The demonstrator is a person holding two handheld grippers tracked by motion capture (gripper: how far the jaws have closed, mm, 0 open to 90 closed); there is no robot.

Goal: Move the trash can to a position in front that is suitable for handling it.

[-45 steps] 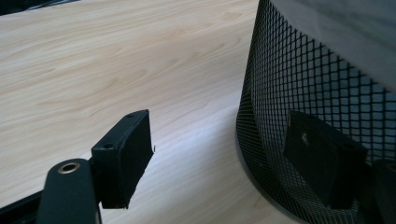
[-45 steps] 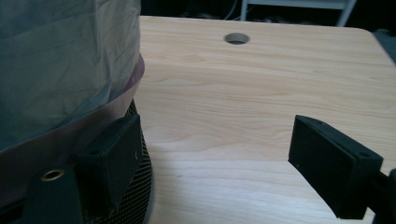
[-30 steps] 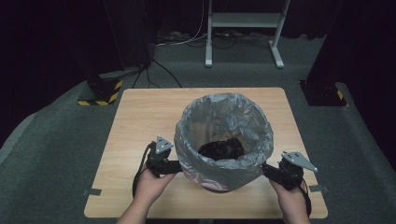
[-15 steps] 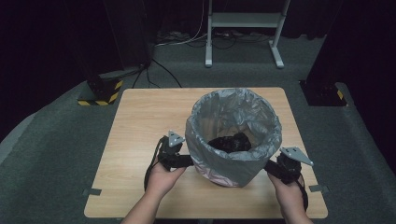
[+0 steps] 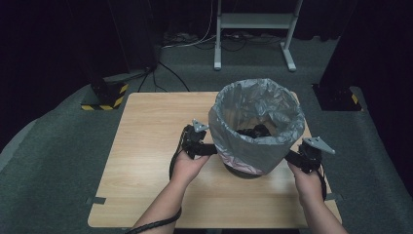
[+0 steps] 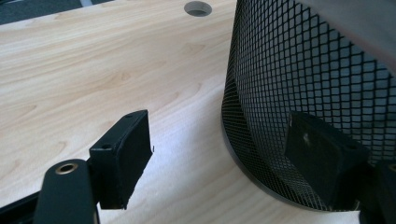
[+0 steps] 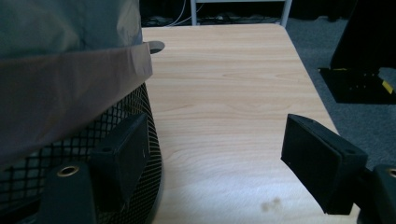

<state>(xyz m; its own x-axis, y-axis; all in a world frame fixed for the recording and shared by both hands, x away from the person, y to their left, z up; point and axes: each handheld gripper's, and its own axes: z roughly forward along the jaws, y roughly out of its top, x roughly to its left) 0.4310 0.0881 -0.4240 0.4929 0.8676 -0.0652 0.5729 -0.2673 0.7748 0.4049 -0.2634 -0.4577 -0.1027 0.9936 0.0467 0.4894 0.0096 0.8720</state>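
A black mesh bin [image 5: 248,163] lined with a grey bag [image 5: 255,105] stands on the right half of the wooden table [image 5: 151,126], with something dark [image 5: 257,131] inside. My left gripper [image 5: 212,148] is at the bin's left side, open. In the left gripper view [image 6: 219,135] its right jaw lies against the mesh [image 6: 303,70], with bare table and the bin's base edge between the jaws. My right gripper [image 5: 291,157] is at the bin's right side. In the right gripper view [image 7: 217,135] its jaws have just been closing a little, the left one against the mesh [image 7: 56,144], bare wood between them.
A round hole [image 7: 156,45] is in the tabletop just past the bin. On the carpet behind the table stand a metal frame [image 5: 253,29], a dark post on a yellow-and-black striped base [image 5: 104,100] at the left, and another dark base [image 5: 336,97] at the right.
The bin has slid to the right and a little farther back across the table, with both hands and grippers travelling alongside it.
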